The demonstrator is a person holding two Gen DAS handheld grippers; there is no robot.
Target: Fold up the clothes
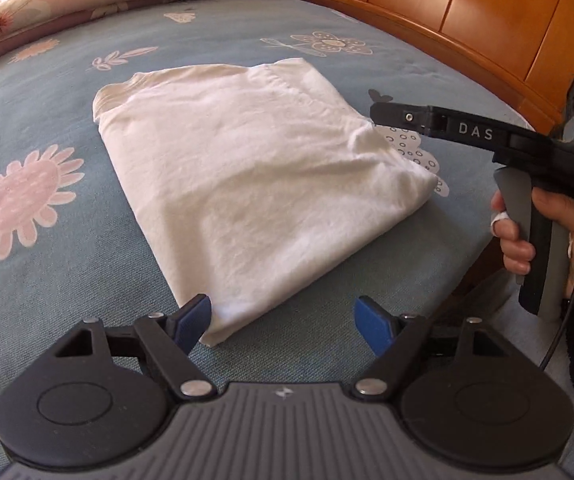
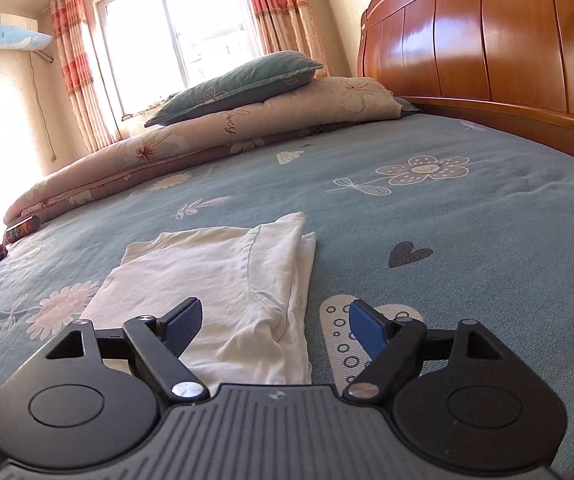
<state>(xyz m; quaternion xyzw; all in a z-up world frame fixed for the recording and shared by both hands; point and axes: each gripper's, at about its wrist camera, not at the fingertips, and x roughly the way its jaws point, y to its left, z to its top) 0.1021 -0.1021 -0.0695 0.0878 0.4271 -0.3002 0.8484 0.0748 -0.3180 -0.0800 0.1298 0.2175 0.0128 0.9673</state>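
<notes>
White garment lies folded into a neat packet on the bed. Left gripper and right gripper both gape wide, empty; perhaps one fold left.

White garment lies folded (slightly rumpled) on the bedspread.

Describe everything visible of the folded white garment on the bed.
The folded white cotton-looking garment lies flat on the blue flowered bedsheet, in a rough rectangle of several layers, creased, with a stitched hem and stacked edges along one side. Nothing grips it: the left gripper and right gripper stand open at its near edges.
</notes>
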